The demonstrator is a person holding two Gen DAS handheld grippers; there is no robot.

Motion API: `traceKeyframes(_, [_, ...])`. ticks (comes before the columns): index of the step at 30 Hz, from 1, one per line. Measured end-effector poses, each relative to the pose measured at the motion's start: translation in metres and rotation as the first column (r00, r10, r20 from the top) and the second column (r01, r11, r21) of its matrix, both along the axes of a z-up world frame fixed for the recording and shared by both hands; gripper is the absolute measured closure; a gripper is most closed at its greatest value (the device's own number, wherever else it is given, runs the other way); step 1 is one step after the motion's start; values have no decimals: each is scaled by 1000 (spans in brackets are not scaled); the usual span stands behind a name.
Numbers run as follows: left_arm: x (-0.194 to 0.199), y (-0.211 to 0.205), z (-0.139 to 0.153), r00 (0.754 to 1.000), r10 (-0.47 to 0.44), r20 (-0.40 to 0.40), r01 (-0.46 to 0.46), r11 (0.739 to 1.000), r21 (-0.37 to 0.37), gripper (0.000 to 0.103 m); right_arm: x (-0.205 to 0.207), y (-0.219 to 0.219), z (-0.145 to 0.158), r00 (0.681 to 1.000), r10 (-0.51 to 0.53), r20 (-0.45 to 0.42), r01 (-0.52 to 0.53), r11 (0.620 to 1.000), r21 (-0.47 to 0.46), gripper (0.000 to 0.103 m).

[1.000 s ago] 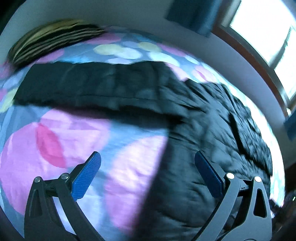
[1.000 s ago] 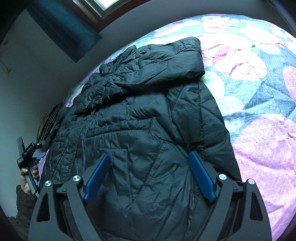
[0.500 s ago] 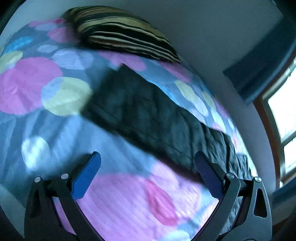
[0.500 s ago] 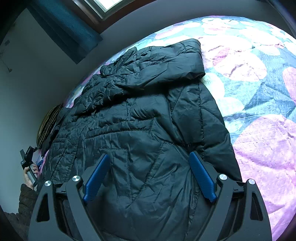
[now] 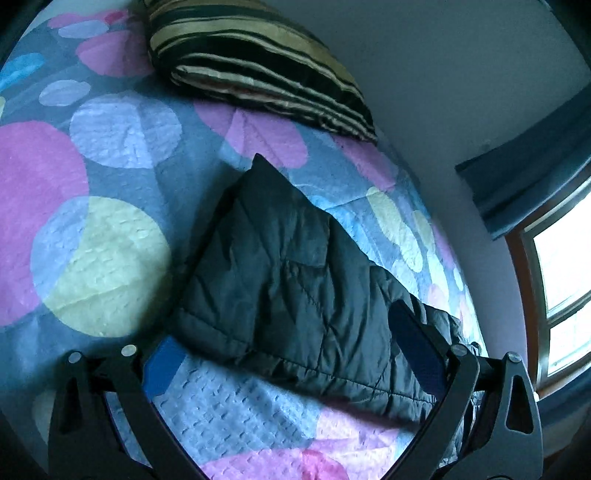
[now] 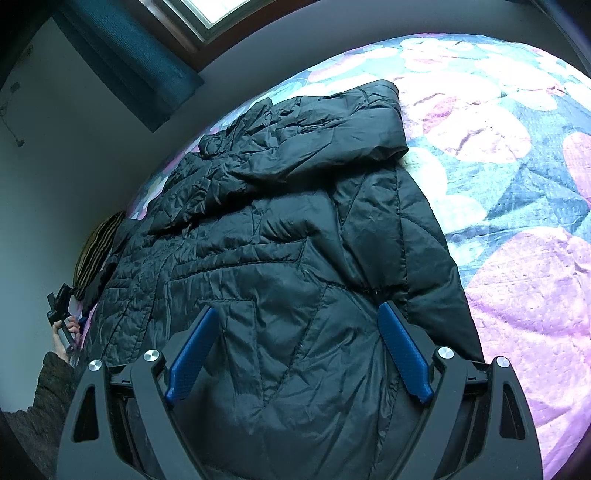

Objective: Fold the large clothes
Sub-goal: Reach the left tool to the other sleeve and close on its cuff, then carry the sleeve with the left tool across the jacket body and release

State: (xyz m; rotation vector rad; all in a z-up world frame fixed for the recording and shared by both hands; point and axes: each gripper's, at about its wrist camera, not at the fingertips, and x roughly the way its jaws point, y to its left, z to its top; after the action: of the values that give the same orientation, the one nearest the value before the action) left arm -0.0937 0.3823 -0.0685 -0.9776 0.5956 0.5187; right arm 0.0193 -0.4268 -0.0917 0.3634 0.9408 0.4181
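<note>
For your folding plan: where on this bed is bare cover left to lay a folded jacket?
Bare bedcover lies beside the black jacket, away from the window. More lies between the outstretched sleeve and striped pillow. The window side is crowded.

A bedspread (image 5: 110, 266) printed with large pink, lilac, pale yellow and blue circles covers the bed. A pillow (image 5: 258, 62) striped in black and gold lies at its far end against a plain wall (image 5: 424, 92). Dark blue curtains (image 6: 125, 62) hang beside a bright window (image 5: 565, 295).
</note>
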Motion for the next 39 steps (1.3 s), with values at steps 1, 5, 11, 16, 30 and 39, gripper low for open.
traceKeyframes(1, [0, 1, 0, 999, 13, -29, -13, 1000, -6, 26, 0, 0, 0, 1000, -1, 1, 1, 1000, 1, 16])
traceKeyframes(5, [-2, 10, -5, 999, 34, -43, -35, 999, -35, 55, 0, 0, 0, 1000, -2, 3, 2, 1000, 3, 16])
traceKeyframes(11, [-7, 15, -10, 997, 74, -6, -75, 993, -95, 94, 0, -1, 0, 1000, -1, 3, 1, 1000, 2, 16])
traceKeyframes(16, [8, -15, 30, 999, 37, 12, -37, 998, 41, 95, 1, 0, 0, 1000, -1, 3, 1, 1000, 2, 16])
traceKeyframes(30, [129, -199, 143, 913, -400, 83, 362, 886, 291, 96, 0, 0, 0, 1000, 1, 4, -1, 1000, 1, 16])
traceKeyframes(39, [192, -353, 144, 761, -648, 32, 598, 721, 350, 96, 2, -2, 0, 1000, -1, 3, 1, 1000, 13, 16])
